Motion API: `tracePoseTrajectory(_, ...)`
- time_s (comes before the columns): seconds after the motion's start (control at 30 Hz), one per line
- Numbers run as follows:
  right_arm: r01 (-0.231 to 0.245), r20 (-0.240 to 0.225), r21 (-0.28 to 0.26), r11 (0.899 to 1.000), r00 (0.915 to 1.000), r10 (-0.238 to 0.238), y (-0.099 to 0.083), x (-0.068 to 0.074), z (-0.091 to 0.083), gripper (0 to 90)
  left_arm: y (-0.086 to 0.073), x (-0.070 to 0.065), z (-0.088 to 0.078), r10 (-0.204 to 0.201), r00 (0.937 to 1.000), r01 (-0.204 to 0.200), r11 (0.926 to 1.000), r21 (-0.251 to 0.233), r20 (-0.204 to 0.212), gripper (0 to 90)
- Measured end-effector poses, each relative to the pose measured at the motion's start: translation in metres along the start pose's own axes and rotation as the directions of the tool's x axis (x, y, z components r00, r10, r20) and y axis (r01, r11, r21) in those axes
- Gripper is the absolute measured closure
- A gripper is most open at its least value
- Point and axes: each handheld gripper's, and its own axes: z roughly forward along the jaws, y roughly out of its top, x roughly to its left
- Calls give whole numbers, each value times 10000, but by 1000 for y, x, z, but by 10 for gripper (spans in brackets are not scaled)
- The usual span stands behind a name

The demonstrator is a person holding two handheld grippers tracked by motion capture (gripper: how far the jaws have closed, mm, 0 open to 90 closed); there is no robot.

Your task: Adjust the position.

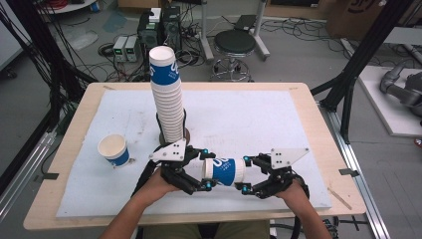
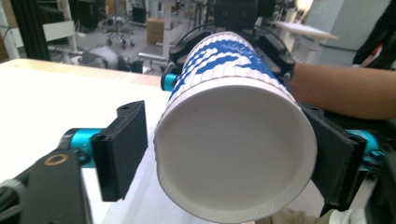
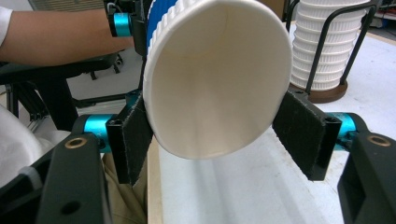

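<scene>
A blue-and-white paper cup (image 1: 224, 171) lies level in the air between my two grippers, above the front of the white board (image 1: 259, 119). My right gripper (image 1: 245, 173) is shut on its open mouth, and in the right gripper view both pads press the rim of the cup (image 3: 215, 79). My left gripper (image 1: 206, 170) stands around the cup's base. In the left gripper view the left jaw stands a little clear of the cup (image 2: 233, 154) and the right jaw lies against it.
A tall stack of the same cups (image 1: 166, 94) rises from a black wire holder just behind the left gripper. One upright cup (image 1: 114, 149) stands at the left of the board. A stool (image 1: 234, 42) and cables lie beyond the table.
</scene>
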Motion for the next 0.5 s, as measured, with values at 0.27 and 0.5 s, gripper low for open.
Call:
tracePoseTrajectory(0.27, 386, 478, 621, 9973, 9980, -416, 4, 2, -4, 309, 7, -3, -3, 212, 9992, -194, 9986, 490, -353, 166)
tracePoseTrajectory(0.5, 606, 847, 1290, 9898, 9938, -719, 9, 0, -7, 308, 20, -3, -7, 465, 9976, -410, 9936, 1052, -508, 160)
